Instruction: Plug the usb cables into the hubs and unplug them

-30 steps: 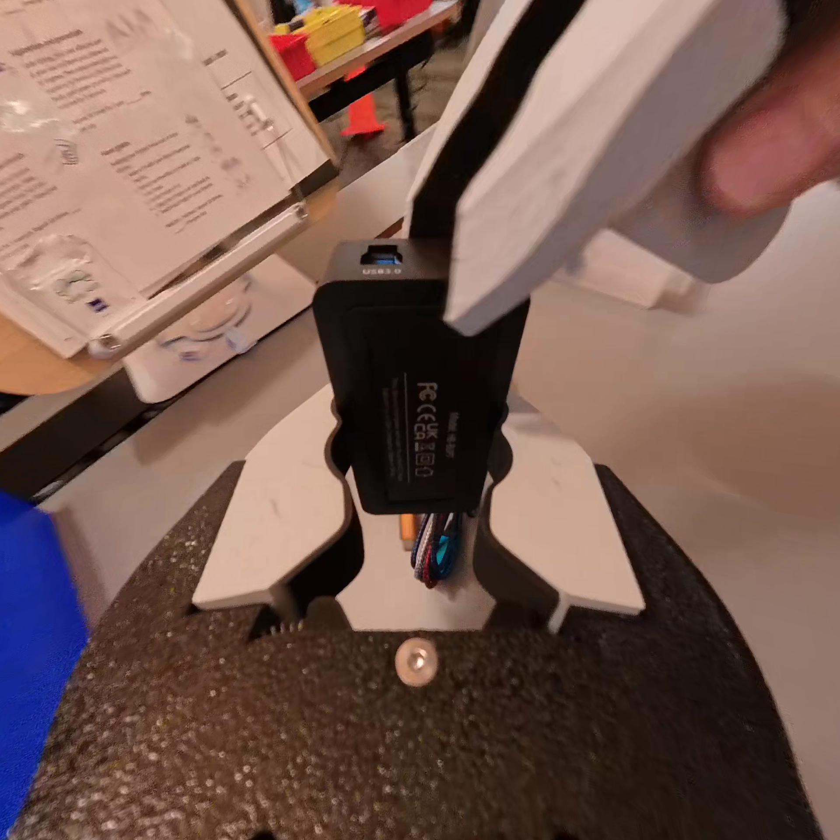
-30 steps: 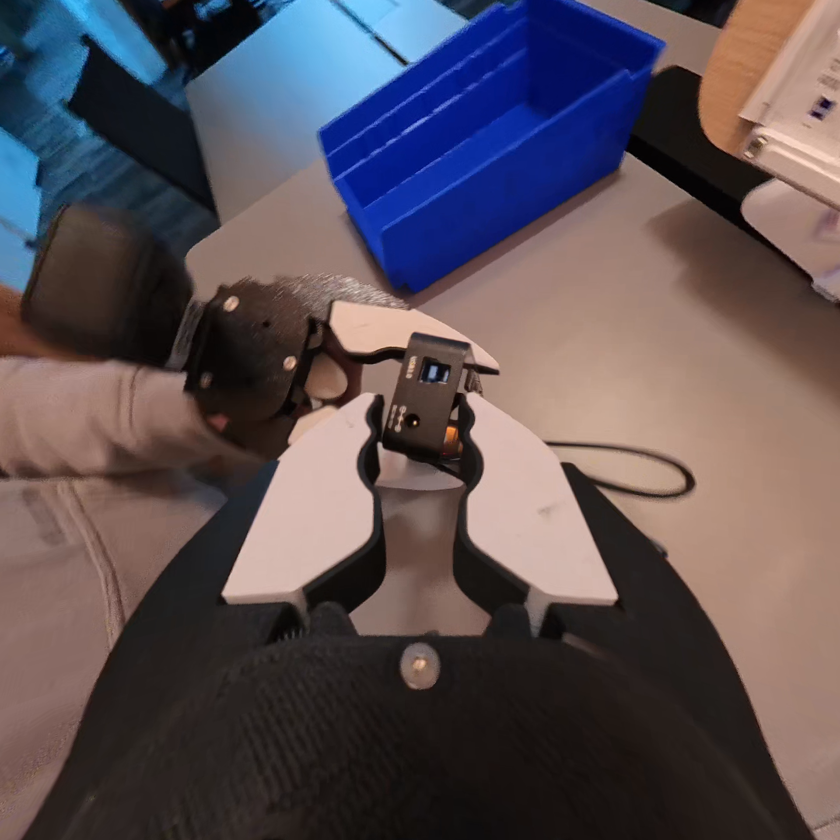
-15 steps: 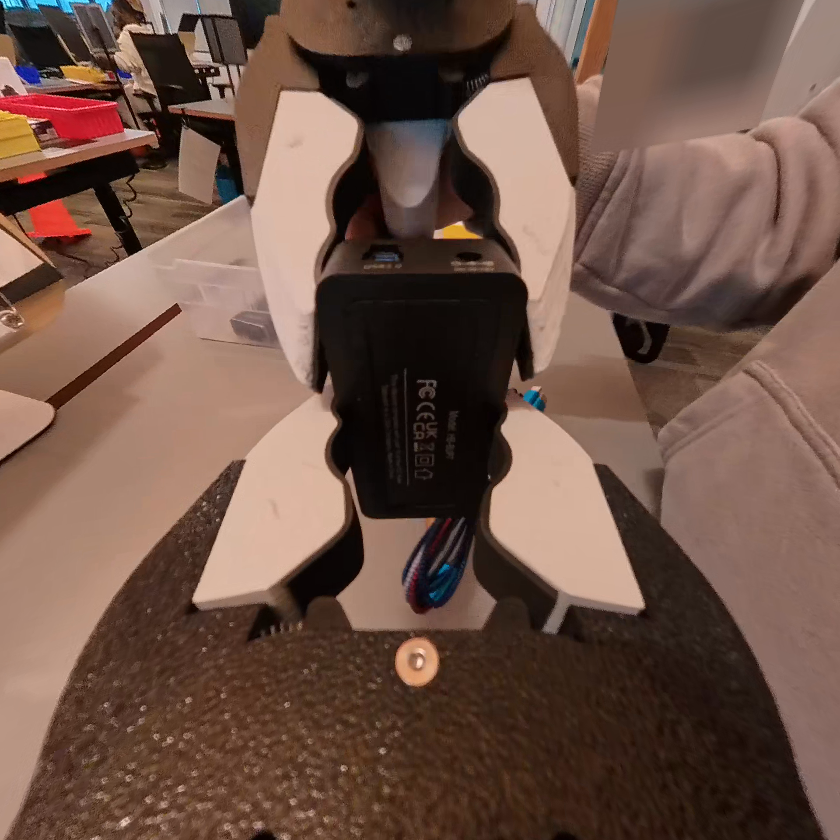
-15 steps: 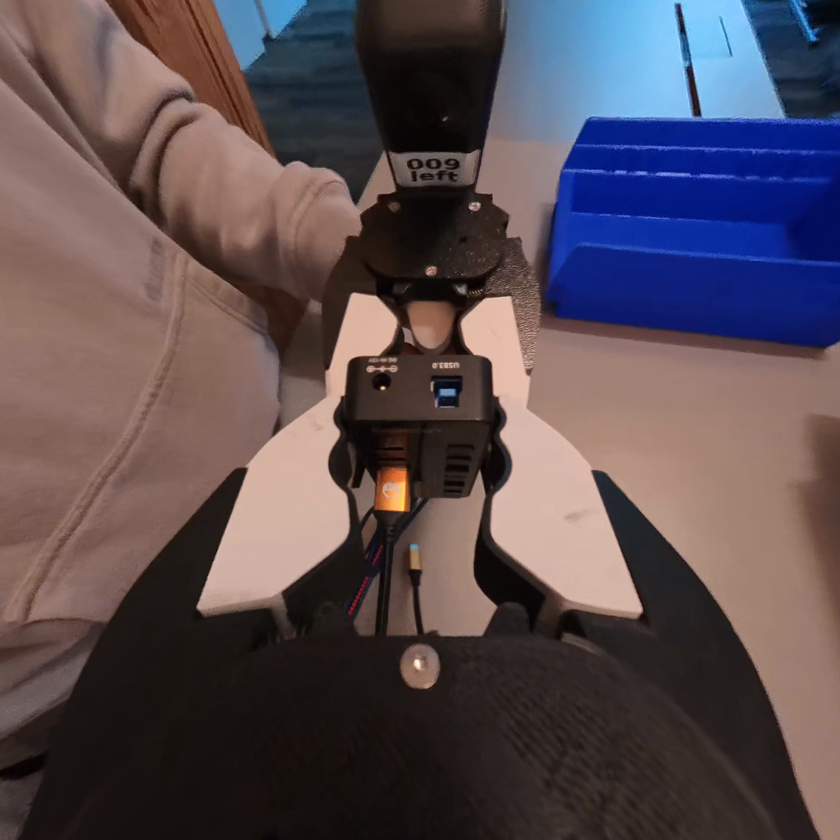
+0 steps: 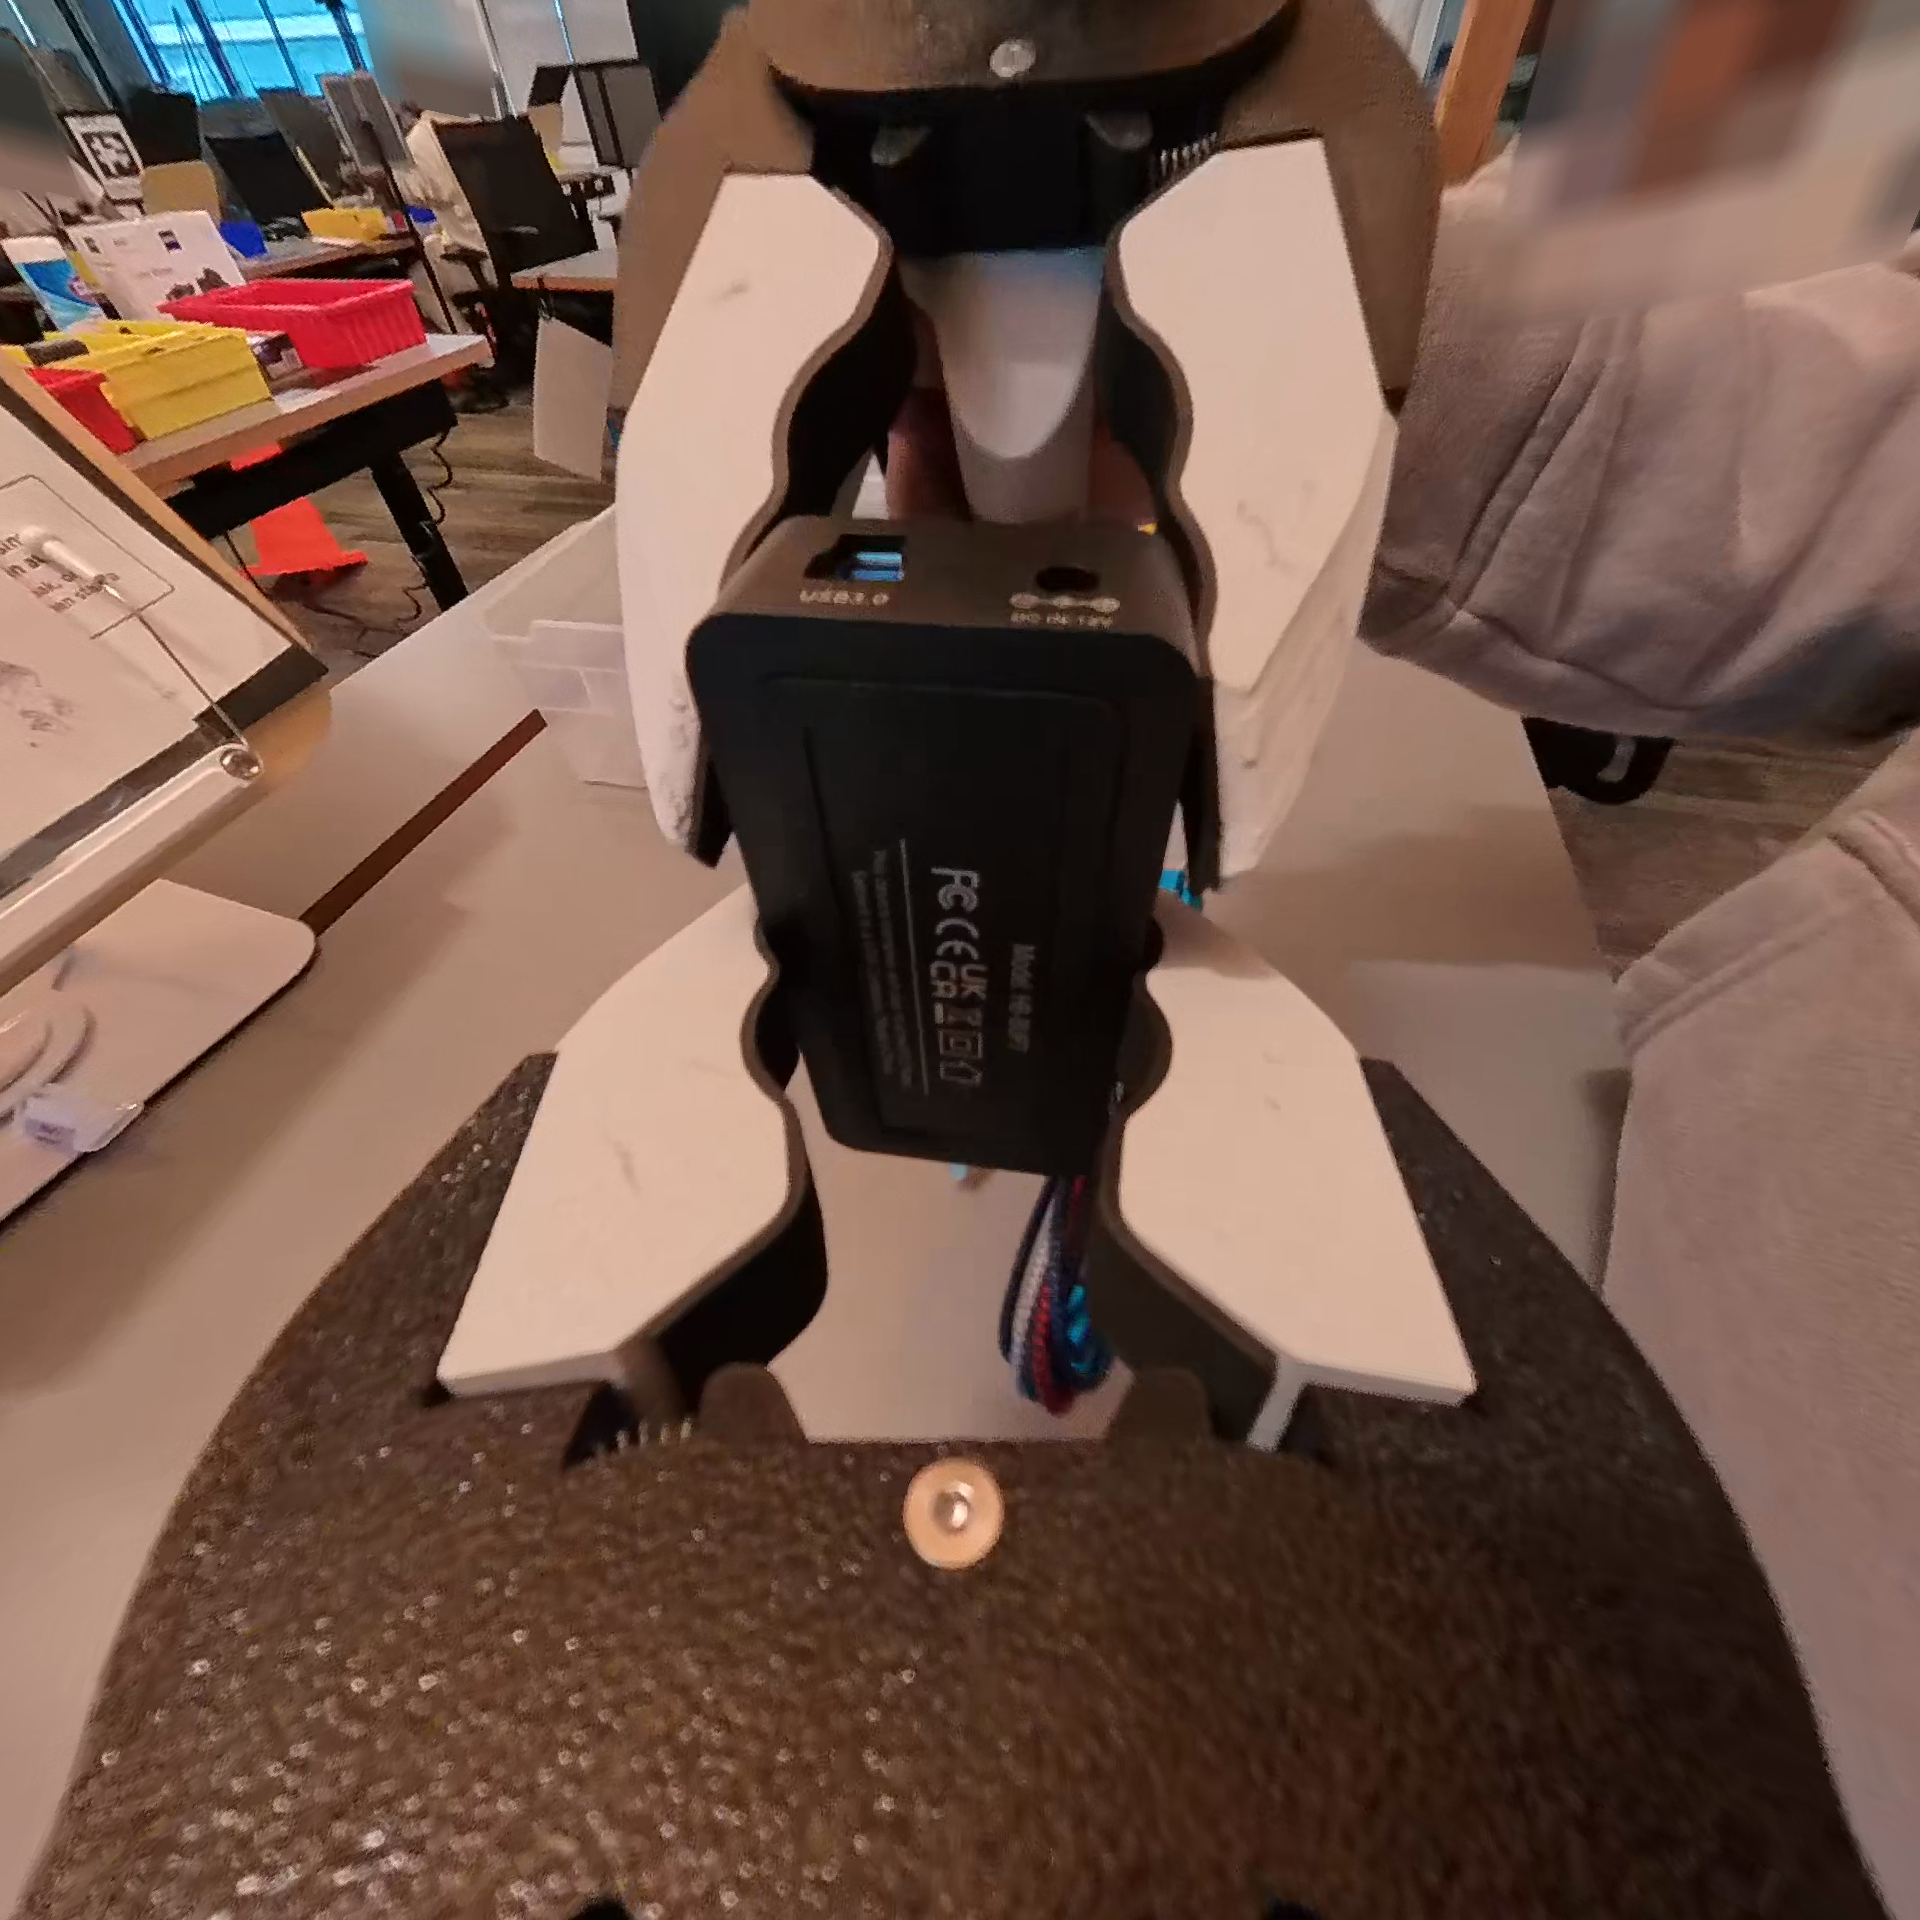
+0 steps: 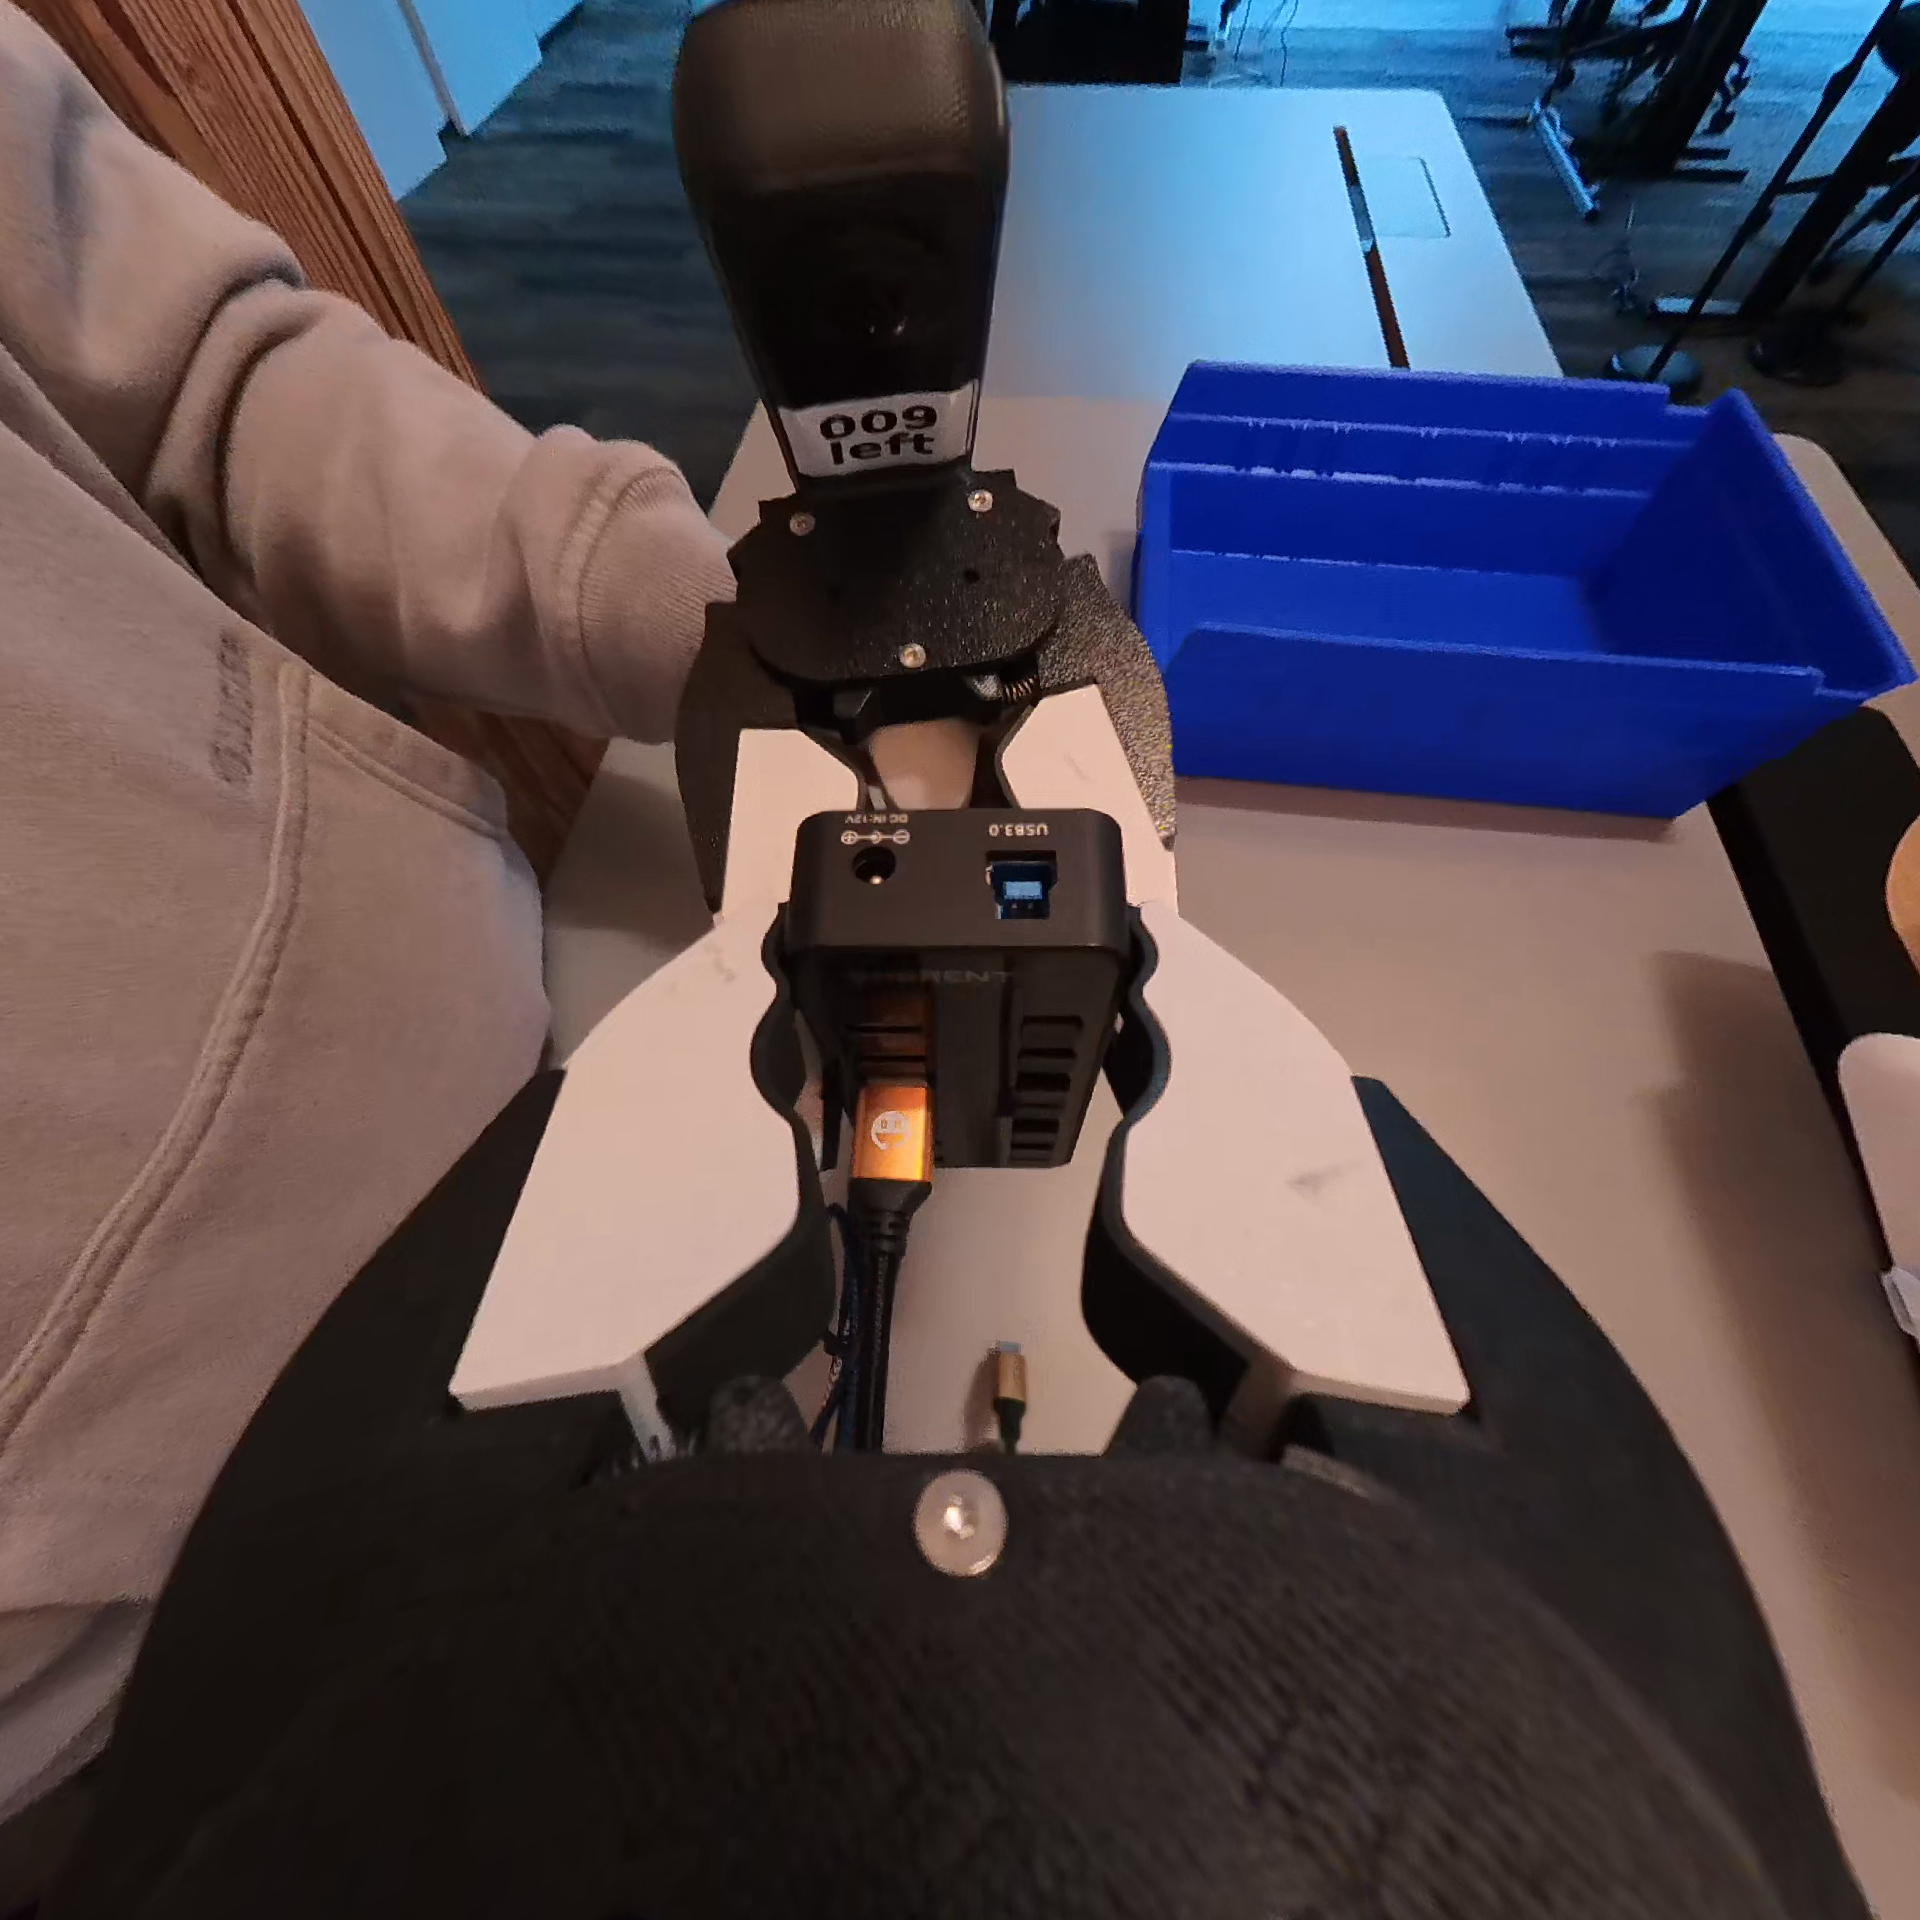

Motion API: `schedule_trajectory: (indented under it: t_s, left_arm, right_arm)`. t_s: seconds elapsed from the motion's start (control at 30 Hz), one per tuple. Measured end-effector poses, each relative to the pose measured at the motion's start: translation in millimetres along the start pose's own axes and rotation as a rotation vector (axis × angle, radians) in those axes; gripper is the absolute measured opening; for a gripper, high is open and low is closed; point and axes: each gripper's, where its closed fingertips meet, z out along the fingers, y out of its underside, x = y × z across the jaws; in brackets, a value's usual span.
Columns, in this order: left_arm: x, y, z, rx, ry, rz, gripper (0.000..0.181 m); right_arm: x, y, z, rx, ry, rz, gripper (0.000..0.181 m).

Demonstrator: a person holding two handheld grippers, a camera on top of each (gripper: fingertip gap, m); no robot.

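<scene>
A black USB hub (image 5: 956, 831) is held between both grippers, off the table. My left gripper (image 5: 961, 966) is shut on its near end in the left wrist view. My right gripper (image 6: 956, 935) is shut on the hub (image 6: 956, 883) from the opposite side, and its white fingers (image 5: 727, 416) flank the hub's far end in the left wrist view. An orange USB plug (image 6: 891, 1132) sits in a hub port, with braided cables (image 5: 1055, 1299) hanging below. A small gold connector (image 6: 1008, 1403) shows loose beneath. The hub's end face has a blue port (image 6: 1023, 888).
A blue bin (image 6: 1455, 623) stands on the grey table (image 6: 1455, 1039) to the right. A document stand (image 5: 104, 675) is at the left, with a clear plastic box (image 5: 571, 675) behind it. A person's grey sleeve (image 6: 364, 571) is close by.
The left gripper swung with the hub from facing the document stand to facing the right gripper. The right gripper came head-on and closed around the hub's other end.
</scene>
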Motion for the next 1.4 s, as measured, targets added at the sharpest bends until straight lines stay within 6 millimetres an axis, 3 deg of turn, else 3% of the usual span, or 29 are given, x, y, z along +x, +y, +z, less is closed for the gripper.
schedule_trajectory:
  t_s: [0.17,0.3,0.4,0.5,0.73,0.83,0.9,1.0,1.23,1.4]
  left_arm:
    - [0.1,4.6,1.2,0.018,0.010,-0.009,0.059]
    - [-5.9,4.0,-7.6,0.072,-0.015,-0.047,0.059]
    - [-5.7,4.3,-13.6,0.107,-0.011,-0.053,0.059]
    - [-3.9,6.3,-14.8,0.121,-0.005,-0.060,0.059]
    - [-1.0,4.1,-13.6,0.153,0.008,-0.070,0.059]
    - [-2.4,3.2,-14.4,0.163,0.002,-0.076,0.059]
    - [-2.2,1.0,-14.6,0.175,0.004,-0.071,0.059]
    - [0.1,-1.4,-14.5,0.180,0.014,-0.057,0.059]
    - [4.9,-10.8,-16.3,0.215,0.031,-0.044,0.059]
    - [5.8,-10.0,-16.9,0.216,0.033,-0.033,0.059]
  right_arm:
    - [0.5,8.2,-1.5,-0.030,0.042,-0.019,0.058]
    - [4.8,17.2,-27.1,-0.024,0.111,0.043,0.062]
    - [4.6,28.4,-36.4,0.001,0.124,0.094,0.043]
    - [-5.2,24.8,-31.3,0.083,0.106,0.106,0.036]
    - [-11.5,33.8,-12.6,0.094,0.113,0.119,0.014]
    - [-10.5,33.4,-12.0,0.108,0.122,0.137,0.014]
    - [-13.7,36.7,-8.8,0.086,0.113,0.132,0.024]
    - [-11.9,35.8,-9.2,0.092,0.134,0.113,0.015]
    - [-17.8,23.3,-17.0,0.196,0.076,0.159,0.015]
    - [-19.8,25.6,-15.8,0.137,0.071,0.158,0.015]
